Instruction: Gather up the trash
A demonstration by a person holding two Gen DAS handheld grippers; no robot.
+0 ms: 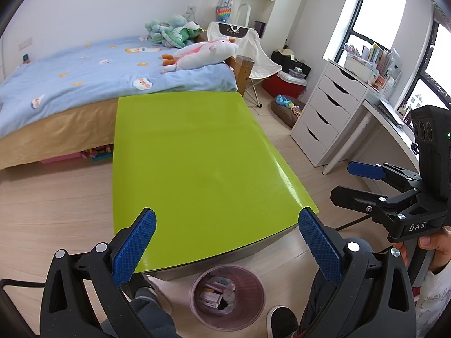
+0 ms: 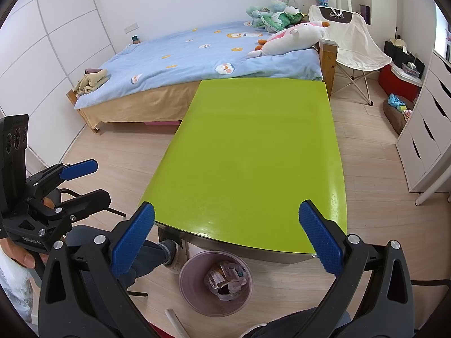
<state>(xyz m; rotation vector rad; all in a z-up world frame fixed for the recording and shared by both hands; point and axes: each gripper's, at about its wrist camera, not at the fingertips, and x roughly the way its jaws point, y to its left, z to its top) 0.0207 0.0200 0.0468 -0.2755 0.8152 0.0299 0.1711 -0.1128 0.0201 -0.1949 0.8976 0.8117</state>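
Note:
A pinkish translucent trash bin (image 1: 227, 297) stands on the floor below the near edge of the green table (image 1: 197, 155); it holds several crumpled papers and small boxes (image 1: 217, 293). The bin also shows in the right wrist view (image 2: 215, 283) with its trash (image 2: 227, 277). My left gripper (image 1: 227, 249) is open and empty above the table's near edge and the bin. My right gripper (image 2: 227, 238) is open and empty over the same edge of the table (image 2: 253, 155). Each gripper shows in the other's view, the right one (image 1: 355, 178) and the left one (image 2: 90, 180), both open.
A bed with a blue duvet (image 1: 98, 70) and plush toys stands behind the table. A white folding chair (image 1: 253, 53), a red box (image 1: 284, 83) and white drawers (image 1: 324, 112) are at the right. The person's feet (image 1: 282, 321) flank the bin.

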